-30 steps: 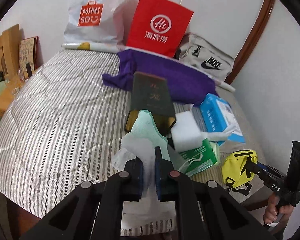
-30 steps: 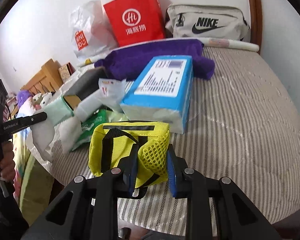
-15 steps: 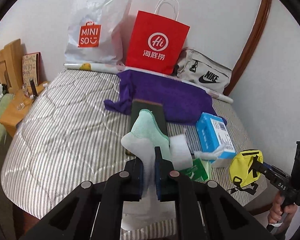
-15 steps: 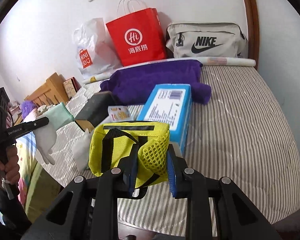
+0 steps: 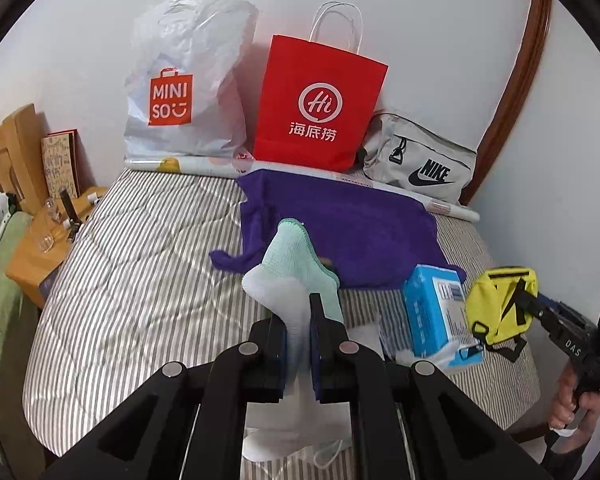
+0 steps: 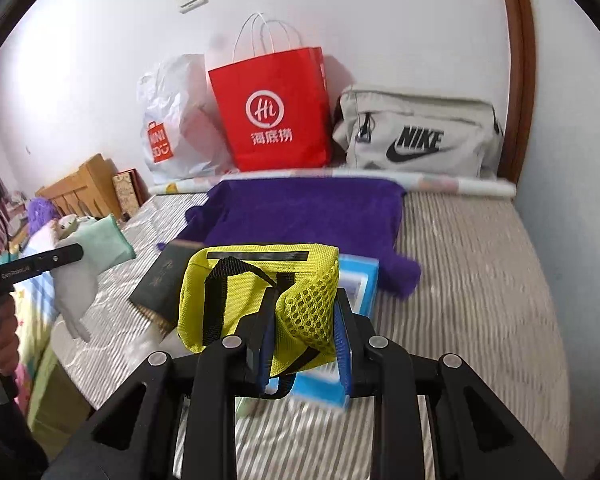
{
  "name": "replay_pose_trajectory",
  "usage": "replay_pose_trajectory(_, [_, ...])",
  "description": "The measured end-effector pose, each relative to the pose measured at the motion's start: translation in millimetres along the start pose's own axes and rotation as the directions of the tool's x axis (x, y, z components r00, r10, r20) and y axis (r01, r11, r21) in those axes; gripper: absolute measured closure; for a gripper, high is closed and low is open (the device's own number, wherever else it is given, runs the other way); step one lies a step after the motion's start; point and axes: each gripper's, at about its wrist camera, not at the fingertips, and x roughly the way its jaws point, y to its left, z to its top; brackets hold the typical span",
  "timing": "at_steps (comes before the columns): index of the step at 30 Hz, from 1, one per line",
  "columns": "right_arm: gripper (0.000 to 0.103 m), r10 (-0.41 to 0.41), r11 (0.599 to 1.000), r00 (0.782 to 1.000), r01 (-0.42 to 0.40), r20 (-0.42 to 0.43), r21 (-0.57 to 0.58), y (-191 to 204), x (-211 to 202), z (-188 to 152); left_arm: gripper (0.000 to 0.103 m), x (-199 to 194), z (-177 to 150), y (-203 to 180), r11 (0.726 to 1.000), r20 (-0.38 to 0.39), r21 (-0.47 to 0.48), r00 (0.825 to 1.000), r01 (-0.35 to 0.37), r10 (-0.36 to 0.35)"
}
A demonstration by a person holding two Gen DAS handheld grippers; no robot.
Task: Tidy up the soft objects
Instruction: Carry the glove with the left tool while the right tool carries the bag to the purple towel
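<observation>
Two grips, left fingers (image 5: 298, 330) clamping mint sock (image 5: 296, 256), right fingers (image 6: 302, 332) pinching yellow pouch (image 6: 256, 292)

Sock (image 5: 296, 264) and pouch (image 6: 256, 292) — now higher.

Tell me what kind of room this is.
Most likely a bedroom: a striped quilted mattress fills the view, a wooden headboard stands at one end, and shopping bags lean on the wall.

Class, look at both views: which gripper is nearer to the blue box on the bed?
Right. The right gripper, holding the yellow pouch, hangs just above the blue box; the left gripper, holding a sock, is off to the box's left.
</observation>
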Motion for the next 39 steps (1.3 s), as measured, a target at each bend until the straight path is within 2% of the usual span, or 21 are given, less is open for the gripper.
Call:
replay_pose_trajectory(8, [0.077,0.000,1.000,0.999,0.001,0.047,-0.025,3,10,39,0.094,21,36,-11,1.000,-0.012,0.010,1.000,0.013,-0.013])
replay_pose_trajectory(16, [0.077,0.002,1.000,0.999,-0.001,0.051,-0.023,-5,34,67,0.094,48,68,-21,1.000,-0.020,0.008,1.000,0.015,-0.015])
replay_pose_trajectory(29, [0.077,-0.013,1.000,1.000,0.013,0.001,-0.023,-21,92,92,0.094,113,105,-31,0.999,-0.075,0.002,0.997,0.032,-0.032])
replay_pose_trajectory(39, [0.077,-0.019,1.000,0.998,0.018,-0.055,-0.020,-33,142,100,0.094,159,117,-15,1.000,-0.121,-0.019,0.992,0.018,-0.020])
